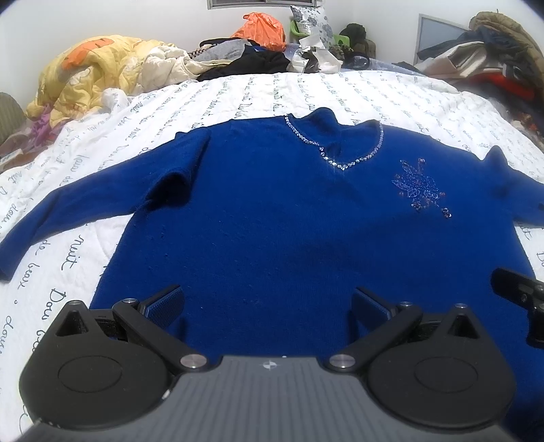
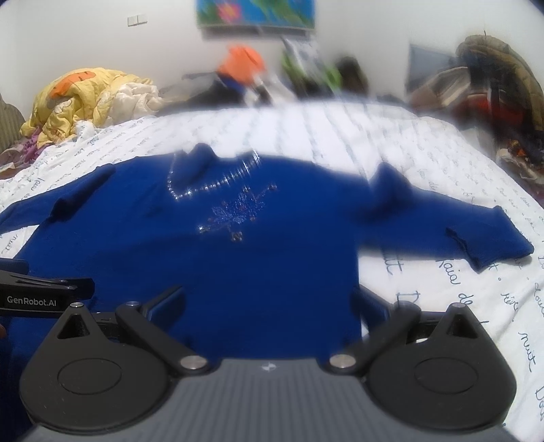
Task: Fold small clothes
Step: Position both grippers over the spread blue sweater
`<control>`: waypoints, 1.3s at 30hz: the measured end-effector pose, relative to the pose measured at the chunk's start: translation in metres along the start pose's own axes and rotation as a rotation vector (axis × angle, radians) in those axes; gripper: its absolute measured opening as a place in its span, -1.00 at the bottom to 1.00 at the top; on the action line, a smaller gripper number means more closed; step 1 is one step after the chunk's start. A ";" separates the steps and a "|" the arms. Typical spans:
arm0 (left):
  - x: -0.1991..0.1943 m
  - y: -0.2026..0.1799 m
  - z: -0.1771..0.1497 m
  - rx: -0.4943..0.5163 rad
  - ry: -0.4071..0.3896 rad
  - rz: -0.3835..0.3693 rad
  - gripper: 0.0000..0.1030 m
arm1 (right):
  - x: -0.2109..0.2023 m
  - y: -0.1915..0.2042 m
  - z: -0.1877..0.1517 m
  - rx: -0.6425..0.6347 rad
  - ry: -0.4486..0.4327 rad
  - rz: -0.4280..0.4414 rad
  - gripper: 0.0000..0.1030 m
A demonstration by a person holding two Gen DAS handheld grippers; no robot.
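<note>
Blue sweater (image 1: 272, 210), "GenRobot.AI" on left gripper (image 2: 37, 292)

Blue sweater (image 1: 272, 217) flat, front up, sleeves spread, sequin neckline, on white quilt (image 1: 238, 91).

A lived-in home bedroom is showing here: a bed (image 1: 238, 98) is lying under a white quilt printed with script, a crumpled yellow duvet (image 1: 91, 71) is bunching at its far corner, clothes (image 1: 493, 64) are piling along the wall, and a picture (image 2: 255, 13) is hanging above.
</note>
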State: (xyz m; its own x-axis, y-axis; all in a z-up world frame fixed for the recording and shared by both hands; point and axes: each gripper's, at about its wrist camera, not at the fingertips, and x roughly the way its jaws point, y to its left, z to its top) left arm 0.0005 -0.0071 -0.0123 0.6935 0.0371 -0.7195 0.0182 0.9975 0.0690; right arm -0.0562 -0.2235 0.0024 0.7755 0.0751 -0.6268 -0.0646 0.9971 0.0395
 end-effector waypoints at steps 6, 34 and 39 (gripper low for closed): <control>-0.001 -0.001 0.000 0.003 -0.002 0.000 1.00 | -0.004 0.001 0.000 -0.009 -0.028 0.049 1.00; -0.003 -0.030 0.012 0.040 -0.021 -0.040 1.00 | -0.004 -0.015 -0.004 -0.039 -0.041 -0.056 0.99; -0.001 -0.041 0.011 0.055 -0.019 -0.056 1.00 | -0.005 -0.029 -0.006 -0.037 -0.068 -0.081 0.99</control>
State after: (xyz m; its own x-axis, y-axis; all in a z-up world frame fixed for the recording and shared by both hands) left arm 0.0068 -0.0489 -0.0070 0.7037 -0.0200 -0.7103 0.0963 0.9931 0.0675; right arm -0.0615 -0.2533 -0.0002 0.8200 -0.0037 -0.5723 -0.0222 0.9990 -0.0382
